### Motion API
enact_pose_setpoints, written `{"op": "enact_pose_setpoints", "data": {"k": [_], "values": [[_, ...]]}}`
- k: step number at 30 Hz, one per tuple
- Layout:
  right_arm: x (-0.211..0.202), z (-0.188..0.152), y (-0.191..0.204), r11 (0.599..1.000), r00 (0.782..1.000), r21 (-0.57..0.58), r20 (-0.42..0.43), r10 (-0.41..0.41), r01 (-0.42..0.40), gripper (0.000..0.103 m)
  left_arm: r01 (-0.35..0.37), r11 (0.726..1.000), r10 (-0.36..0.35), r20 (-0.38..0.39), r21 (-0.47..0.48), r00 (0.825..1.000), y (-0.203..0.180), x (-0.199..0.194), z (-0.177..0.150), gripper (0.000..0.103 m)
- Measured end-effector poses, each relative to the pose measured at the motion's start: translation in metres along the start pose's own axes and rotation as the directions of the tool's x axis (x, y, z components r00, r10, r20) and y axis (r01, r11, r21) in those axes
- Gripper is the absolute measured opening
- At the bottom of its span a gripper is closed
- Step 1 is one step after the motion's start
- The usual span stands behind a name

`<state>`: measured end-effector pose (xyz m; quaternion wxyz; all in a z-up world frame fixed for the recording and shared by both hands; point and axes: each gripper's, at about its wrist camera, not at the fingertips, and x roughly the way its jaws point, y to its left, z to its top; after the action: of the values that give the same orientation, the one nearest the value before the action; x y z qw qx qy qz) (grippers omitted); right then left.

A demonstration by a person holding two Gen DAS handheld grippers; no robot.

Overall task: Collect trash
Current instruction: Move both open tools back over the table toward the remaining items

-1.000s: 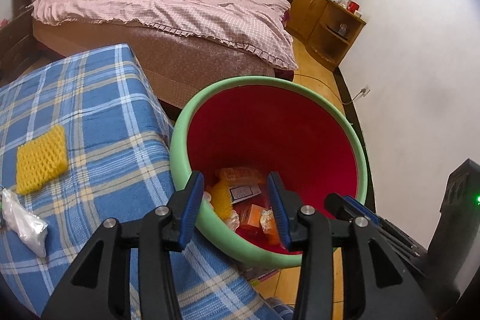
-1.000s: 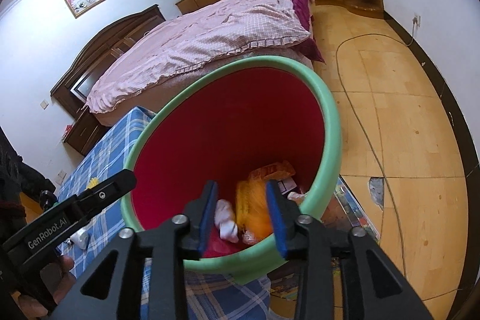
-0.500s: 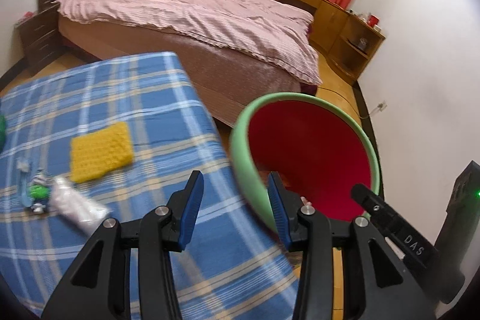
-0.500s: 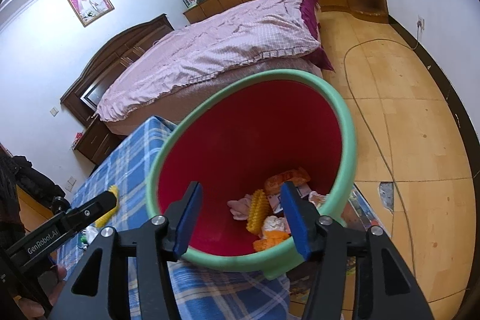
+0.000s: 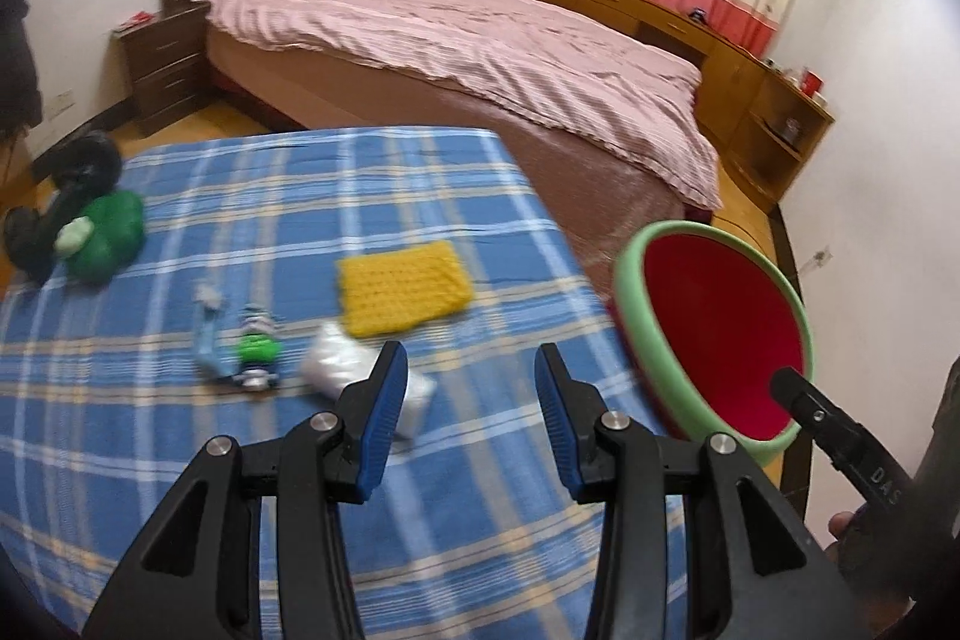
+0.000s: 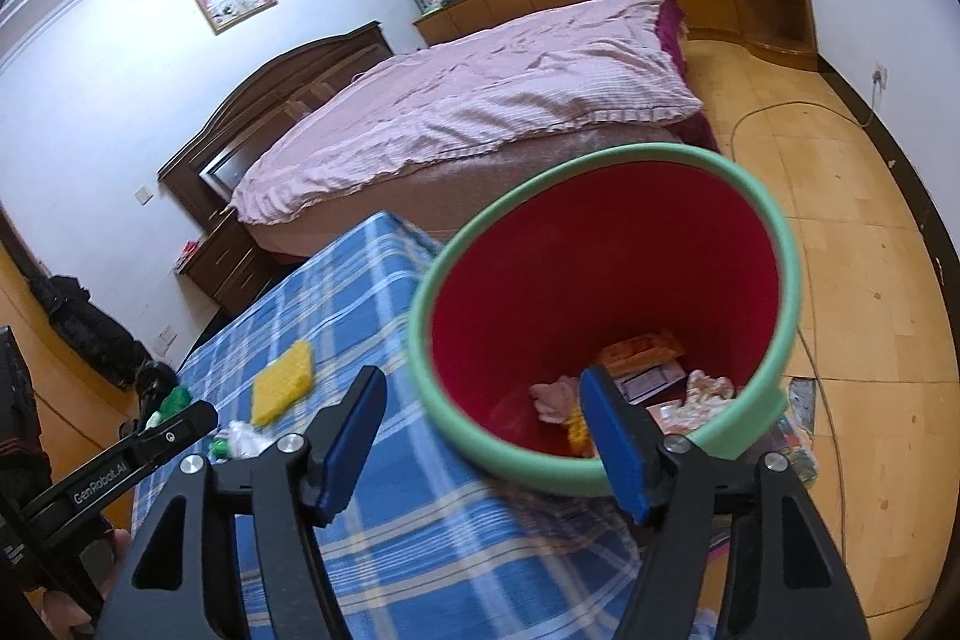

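A bin with a green rim and a red inside stands at the right edge of the blue plaid table. On the cloth lie a yellow foam net, a white crumpled bag, a small green-and-white piece and a pale blue scrap. My left gripper hovers open and empty over the cloth, just right of the bag. My right gripper hangs over the near rim of the bin, its jaws opening with nothing between them. Wrappers and a yellow net lie inside.
A green object and a black dumbbell sit at the table's far left. A bed with a pink cover stands behind the table. Wooden floor with a cable lies right of the bin.
My left gripper swung left from above the bin to over the table. The right jaws spread, and the yellow piece that was between them now lies in the bin.
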<state>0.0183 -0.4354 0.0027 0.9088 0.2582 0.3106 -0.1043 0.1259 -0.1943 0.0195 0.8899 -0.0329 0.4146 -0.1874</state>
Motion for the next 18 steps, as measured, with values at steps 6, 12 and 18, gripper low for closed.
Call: {"op": "enact_pose_setpoints", "data": {"k": [6, 12, 18], "values": [[0.002, -0.009, 0.028, 0.999, 0.999, -0.041, -0.018, 0.032, -0.033, 0.072, -0.061, 0.997, 0.061, 0.005, -0.051, 0.998, 0.037, -0.013, -0.003, 0.044], [0.01, -0.016, 0.058, 0.994, 0.997, -0.091, -0.047, 0.063, -0.067, 0.074, -0.119, 0.988, 0.121, 0.012, -0.098, 0.993, 0.073, -0.022, -0.007, 0.044], [0.022, -0.025, 0.086, 0.988, 0.994, -0.125, -0.077, 0.082, -0.091, 0.076, -0.152, 0.979, 0.154, 0.001, -0.139, 0.988, 0.103, -0.023, -0.01, 0.044]]}}
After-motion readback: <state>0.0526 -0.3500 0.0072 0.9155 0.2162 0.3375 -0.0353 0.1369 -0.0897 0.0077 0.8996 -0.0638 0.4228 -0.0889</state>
